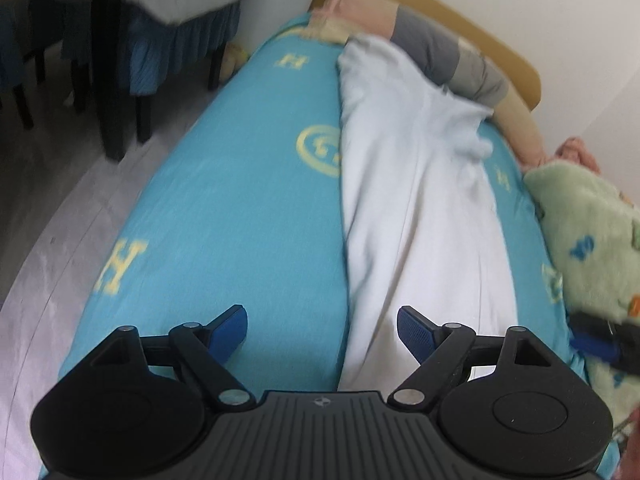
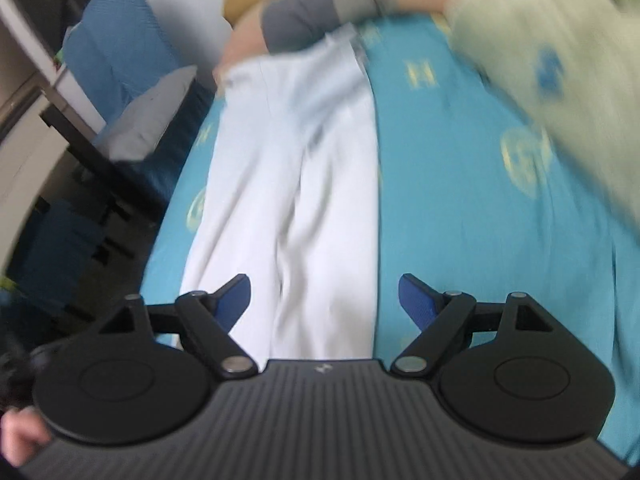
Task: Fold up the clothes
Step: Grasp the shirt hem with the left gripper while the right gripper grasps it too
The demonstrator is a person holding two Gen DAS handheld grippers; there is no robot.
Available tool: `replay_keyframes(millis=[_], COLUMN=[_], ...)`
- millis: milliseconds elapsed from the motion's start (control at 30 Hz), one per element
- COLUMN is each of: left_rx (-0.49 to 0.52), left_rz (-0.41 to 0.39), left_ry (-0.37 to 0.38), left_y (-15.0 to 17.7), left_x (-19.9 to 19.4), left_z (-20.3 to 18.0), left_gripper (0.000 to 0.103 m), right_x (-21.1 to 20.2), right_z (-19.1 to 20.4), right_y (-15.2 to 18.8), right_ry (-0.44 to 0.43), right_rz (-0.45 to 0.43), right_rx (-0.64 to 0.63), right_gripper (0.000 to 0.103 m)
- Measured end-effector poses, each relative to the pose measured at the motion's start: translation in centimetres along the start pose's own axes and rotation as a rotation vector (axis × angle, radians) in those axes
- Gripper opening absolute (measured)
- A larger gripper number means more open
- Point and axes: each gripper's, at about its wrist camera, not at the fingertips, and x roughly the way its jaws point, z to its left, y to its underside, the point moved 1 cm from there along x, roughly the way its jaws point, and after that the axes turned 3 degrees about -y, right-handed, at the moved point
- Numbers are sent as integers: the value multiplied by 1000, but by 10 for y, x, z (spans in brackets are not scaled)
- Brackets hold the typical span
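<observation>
A white garment point(image 1: 416, 208) lies lengthwise on a teal bed sheet point(image 1: 224, 208), folded into a long strip. My left gripper point(image 1: 322, 330) is open and empty above the near end, over the garment's left edge. In the right wrist view the same white garment point(image 2: 296, 184) lies on the sheet point(image 2: 472, 220), blurred by motion. My right gripper point(image 2: 325, 298) is open and empty over its near end. The right gripper also shows at the right edge of the left wrist view point(image 1: 600, 344).
A green fleece blanket point(image 1: 592, 232) lies at the bed's right side, also in the right wrist view point(image 2: 552, 64). A grey and beige pillow point(image 1: 448, 60) lies along the tan headboard point(image 1: 460, 20). A blue-covered chair point(image 1: 160, 36) stands on the floor at left.
</observation>
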Motion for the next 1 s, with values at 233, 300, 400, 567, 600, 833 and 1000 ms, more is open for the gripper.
replay_keyframes(millis=[233,300,400,567,600,833,1000], left_rx=[-26,-22,20,-34,-67,-268,-276], left_rz=[125,148,165,139,138,148,265], left_ry=[37,42,33,25,19,-43,-66], left_y=[34,40,48,52,52,52,52], left_x=[-11,-9,-11,-38,-46,-72,-46], left_z=[1,-3,-11,-5,2,48,40], left_gripper=[62,46,11,5,4,4,52], right_x=[-6,0,10,7,5,6,7], right_z=[-28,-27,-27,-30,-32,-33,-30], right_y=[48,50,52,55,55,58,64], right_ry=[-16,-31,-46,-46,-49,-59,-53], right_rz=[89,113,161,185,184,222,271], right_rx=[200,186,168,182,191,209,197], right_gripper=[83,82,82,82,82,83,82])
